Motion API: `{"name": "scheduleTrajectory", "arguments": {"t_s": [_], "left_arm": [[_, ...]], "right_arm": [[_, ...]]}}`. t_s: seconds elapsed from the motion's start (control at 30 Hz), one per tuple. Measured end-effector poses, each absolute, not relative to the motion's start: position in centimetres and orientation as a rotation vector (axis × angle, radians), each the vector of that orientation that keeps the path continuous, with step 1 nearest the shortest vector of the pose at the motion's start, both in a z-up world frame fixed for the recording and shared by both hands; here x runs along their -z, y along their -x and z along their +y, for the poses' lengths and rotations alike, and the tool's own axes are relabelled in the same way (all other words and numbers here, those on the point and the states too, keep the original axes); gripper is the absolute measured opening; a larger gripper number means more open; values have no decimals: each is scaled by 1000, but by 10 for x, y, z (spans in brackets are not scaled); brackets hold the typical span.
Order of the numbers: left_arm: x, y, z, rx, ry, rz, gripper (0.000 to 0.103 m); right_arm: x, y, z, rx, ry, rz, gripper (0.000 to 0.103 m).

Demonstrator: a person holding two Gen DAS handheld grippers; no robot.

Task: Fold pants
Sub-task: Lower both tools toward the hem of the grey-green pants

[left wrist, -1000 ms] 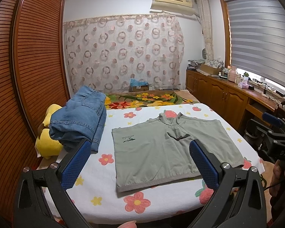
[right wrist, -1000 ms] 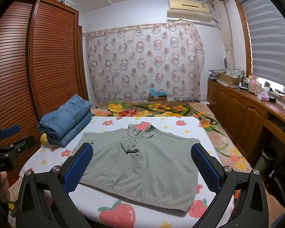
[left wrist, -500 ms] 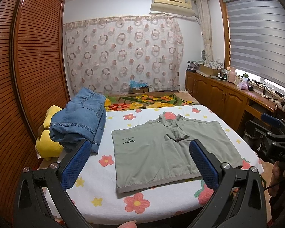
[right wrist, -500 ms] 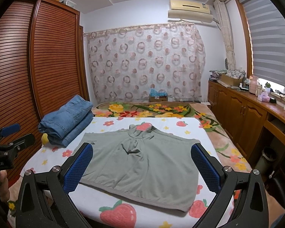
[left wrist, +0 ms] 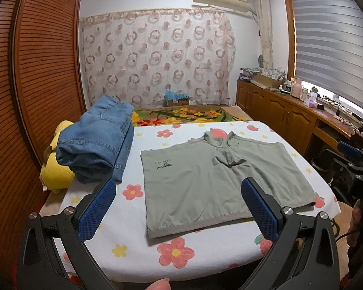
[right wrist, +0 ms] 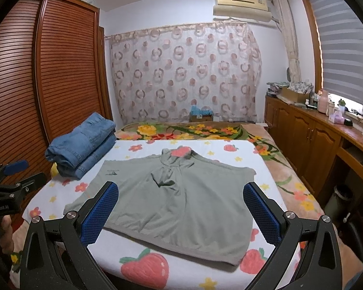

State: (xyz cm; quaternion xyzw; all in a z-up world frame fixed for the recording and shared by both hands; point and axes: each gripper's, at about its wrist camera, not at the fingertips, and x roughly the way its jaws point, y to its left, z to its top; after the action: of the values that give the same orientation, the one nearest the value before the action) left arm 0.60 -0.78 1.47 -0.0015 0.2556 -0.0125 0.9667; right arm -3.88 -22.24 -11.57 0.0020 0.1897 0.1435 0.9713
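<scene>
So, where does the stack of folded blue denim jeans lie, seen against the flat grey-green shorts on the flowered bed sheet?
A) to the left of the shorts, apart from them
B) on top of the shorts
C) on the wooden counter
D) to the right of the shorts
A: the folded blue denim jeans lie left of the grey-green shorts, with bare flowered bed sheet between them.

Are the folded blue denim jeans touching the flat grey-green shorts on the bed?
Apart. In the left wrist view, a strip of white floral sheet separates the folded blue denim jeans from the flat grey-green shorts; the right wrist view also shows sheet between them.
</scene>
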Motion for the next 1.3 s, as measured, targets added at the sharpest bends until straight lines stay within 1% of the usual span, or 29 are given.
{"name": "scheduleTrajectory", "arguments": {"t_s": [0.07, 0.47, 0.7, 0.9, 0.97, 1.0, 1.03, 1.1, 1.17, 1.23, 1.27, 1.3], "left_arm": [[1, -4, -4, 29, 9, 523, 103], [41, -18, 12, 40, 29, 591, 103], [72, -31, 25, 76, 67, 648, 103], [90, -40, 33, 86, 72, 681, 103], [95, -42, 36, 96, 77, 691, 101], [97, -43, 37, 94, 76, 699, 97], [97, -43, 39, 92, 77, 703, 89], [101, -45, 42, 102, 89, 720, 78], [104, -46, 43, 115, 92, 736, 75], [107, -46, 44, 126, 93, 752, 66], [109, -46, 45, 126, 94, 758, 63], [111, -45, 45, 125, 95, 766, 57]], "right_arm": [[117, 37, -223, -290, -1, 393, 103], [128, 24, -227, -281, 36, 477, 103], [139, 1, -226, -270, 79, 548, 103], [137, -10, -218, -262, 117, 595, 103], [137, -11, -218, -259, 123, 613, 103], [137, -11, -219, -258, 125, 620, 103], [137, -11, -219, -257, 127, 629, 103], [137, -11, -219, -254, 129, 643, 103], [136, -10, -220, -250, 135, 661, 103], [135, -15, -217, -247, 140, 677, 103], [134, -15, -217, -245, 145, 685, 103], [134, -18, -215, -244, 148, 690, 103]]}}
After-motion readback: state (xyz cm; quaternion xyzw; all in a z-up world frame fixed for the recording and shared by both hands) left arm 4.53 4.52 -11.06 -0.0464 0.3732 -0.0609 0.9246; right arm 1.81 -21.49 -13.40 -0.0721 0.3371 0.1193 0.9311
